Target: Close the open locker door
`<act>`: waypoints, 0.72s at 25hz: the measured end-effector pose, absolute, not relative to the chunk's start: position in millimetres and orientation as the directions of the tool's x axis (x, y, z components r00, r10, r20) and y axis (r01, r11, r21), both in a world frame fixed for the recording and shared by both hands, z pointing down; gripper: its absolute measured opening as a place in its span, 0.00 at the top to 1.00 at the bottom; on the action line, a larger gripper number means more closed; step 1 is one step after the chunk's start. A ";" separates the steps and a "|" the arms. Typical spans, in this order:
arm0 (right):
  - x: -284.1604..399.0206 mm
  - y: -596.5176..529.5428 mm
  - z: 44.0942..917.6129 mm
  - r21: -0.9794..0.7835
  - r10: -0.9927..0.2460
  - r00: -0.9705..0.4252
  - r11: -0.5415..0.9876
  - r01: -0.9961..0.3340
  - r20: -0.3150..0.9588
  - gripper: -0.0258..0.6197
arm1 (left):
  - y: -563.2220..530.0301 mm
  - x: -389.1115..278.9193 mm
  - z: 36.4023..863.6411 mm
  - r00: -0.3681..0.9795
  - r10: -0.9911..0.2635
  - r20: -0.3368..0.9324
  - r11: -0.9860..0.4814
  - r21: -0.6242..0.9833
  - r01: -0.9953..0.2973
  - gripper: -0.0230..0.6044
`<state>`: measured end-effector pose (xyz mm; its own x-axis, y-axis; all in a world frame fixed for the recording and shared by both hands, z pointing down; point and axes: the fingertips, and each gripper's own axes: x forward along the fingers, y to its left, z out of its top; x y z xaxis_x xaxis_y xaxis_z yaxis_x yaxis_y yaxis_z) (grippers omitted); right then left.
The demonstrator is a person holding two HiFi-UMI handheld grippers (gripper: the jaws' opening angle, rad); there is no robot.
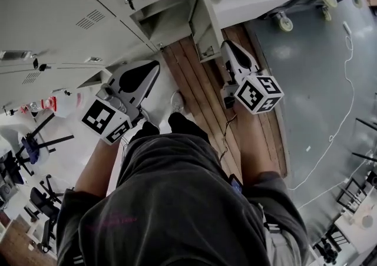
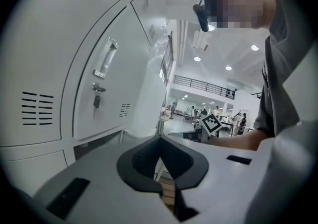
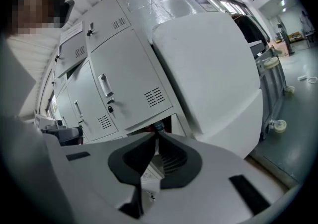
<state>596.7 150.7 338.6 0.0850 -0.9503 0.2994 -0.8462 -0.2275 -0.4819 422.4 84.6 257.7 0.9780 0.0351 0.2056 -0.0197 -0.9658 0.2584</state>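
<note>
Lockers [image 1: 53, 17] of pale grey metal are seen along the far left of the scene. The open locker door [image 1: 203, 20], in the lowest row, is swung out from them towards the person. It stands edge-on above the wooden floor strip [image 1: 200, 94], with its vent slots at the lower end.

The right gripper [image 1: 228, 46] is held just to the right of that door, its tip close beside the door's free edge. Whether the two touch cannot be told. Its jaws are brought fully together at the tips and nothing is held between them.

The left gripper [image 1: 150, 69] is held nearer and to the left, apart from the door and low in front of the closed lockers. Its jaws are likewise pressed together with nothing gripped.

A closed locker is seen in the left gripper view, with a handle [image 2: 107, 58] and a key [image 2: 97, 100] hanging in the lock below it.

A white cable [image 1: 347, 82] is laid across the grey floor at the right
</note>
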 end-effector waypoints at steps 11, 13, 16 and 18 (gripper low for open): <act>619.8 188.3 367.2 -0.507 -0.922 0.156 -0.330 -0.796 0.355 0.90 | 97.4 450.8 277.8 0.965 0.131 0.229 -0.955 0.290 0.060 0.95; 619.3 191.3 371.7 -0.514 -0.920 0.153 -0.334 -0.790 0.362 0.90 | 99.5 453.9 279.8 0.963 0.139 0.231 -0.953 0.294 0.067 0.95; 619.5 194.3 377.8 -0.525 -0.917 0.150 -0.339 -0.781 0.369 0.90 | 102.6 456.7 283.6 0.959 0.149 0.240 -0.951 0.299 0.073 0.95; 619.8 194.9 381.7 -0.533 -0.917 0.144 -0.337 -0.776 0.371 0.90 | 103.8 457.9 286.1 0.958 0.151 0.246 -0.950 0.303 0.072 0.95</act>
